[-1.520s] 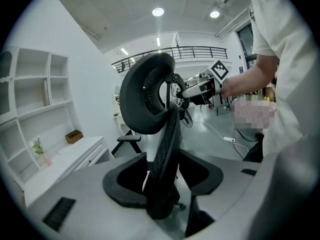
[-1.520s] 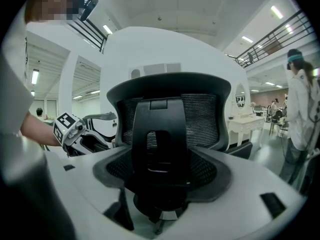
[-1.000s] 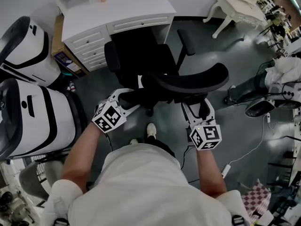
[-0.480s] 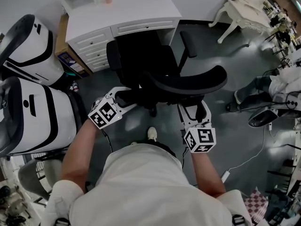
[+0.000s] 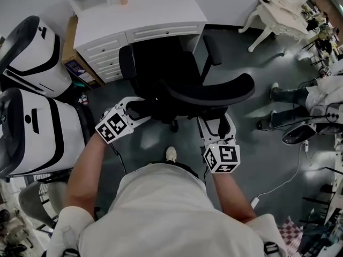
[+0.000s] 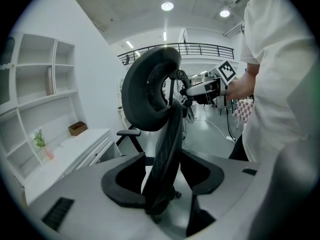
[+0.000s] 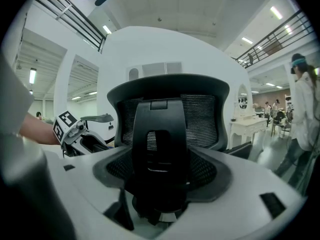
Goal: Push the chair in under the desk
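Head view: the chair [image 5: 161, 71] is seen from above with its seat partly in the knee gap of the white desk [image 5: 139, 15], at the far side of the floor. The backrest is on the near side, towards the person. The left gripper [image 5: 140, 108] is set at the left edge of the backrest and the right gripper [image 5: 217, 123] behind its middle. The task is judged partly done, since much of the seat is not yet under the top.

Left gripper view: the jaws are seen standing apart, with the thin edge of the backrest running down between them and bare gaps on both sides, so nothing is clamped. The desk lies far left.

Right gripper view: the jaws are spread wide on the black spine behind the mesh. The spine fills the gap, and the pads appear to be pressed on both its sides.

Risks are judged as follows. Because the left edge is only cradled, it could slip out of the jaws under a hard shove. If one side is pushed harder, the chair could swivel or roll off line, and the left armrest [image 5: 126, 63] could be driven into the drawers [image 5: 102, 50] instead of clearing them.
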A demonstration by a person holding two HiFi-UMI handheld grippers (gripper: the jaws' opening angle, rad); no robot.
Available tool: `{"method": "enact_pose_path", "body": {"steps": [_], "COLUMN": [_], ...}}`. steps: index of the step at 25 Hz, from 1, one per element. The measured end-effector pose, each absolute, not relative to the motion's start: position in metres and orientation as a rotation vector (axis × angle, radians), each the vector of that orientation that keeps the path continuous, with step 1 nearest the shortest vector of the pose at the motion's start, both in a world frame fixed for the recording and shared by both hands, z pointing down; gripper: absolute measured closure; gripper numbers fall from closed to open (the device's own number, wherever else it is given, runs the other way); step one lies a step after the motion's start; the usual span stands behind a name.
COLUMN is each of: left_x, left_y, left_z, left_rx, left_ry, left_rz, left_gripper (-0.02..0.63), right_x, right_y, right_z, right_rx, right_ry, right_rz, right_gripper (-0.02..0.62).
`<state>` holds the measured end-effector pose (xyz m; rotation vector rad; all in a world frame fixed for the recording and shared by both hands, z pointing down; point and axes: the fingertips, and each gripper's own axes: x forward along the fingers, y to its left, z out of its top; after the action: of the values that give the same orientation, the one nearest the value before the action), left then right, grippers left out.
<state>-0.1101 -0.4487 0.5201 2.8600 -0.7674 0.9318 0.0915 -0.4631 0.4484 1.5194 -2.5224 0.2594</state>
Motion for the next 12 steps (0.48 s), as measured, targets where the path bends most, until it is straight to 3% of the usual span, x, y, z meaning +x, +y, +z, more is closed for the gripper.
{"method": "enact_pose_path", "body": {"steps": [12], "left_x": [-0.117], "left_y": [-0.473], "left_z": [0.518], "left_rx": [2.837], "left_ry": [-0.776], "left_rz": [0.927], "left_gripper": [0.383], "right_x": [0.085], "right_y": [-0.486], "right_z": [0.447], "right_rx": [1.507], "right_ry": [-2.530], "right_rz": [0.264], "right_gripper": [0.285]}}
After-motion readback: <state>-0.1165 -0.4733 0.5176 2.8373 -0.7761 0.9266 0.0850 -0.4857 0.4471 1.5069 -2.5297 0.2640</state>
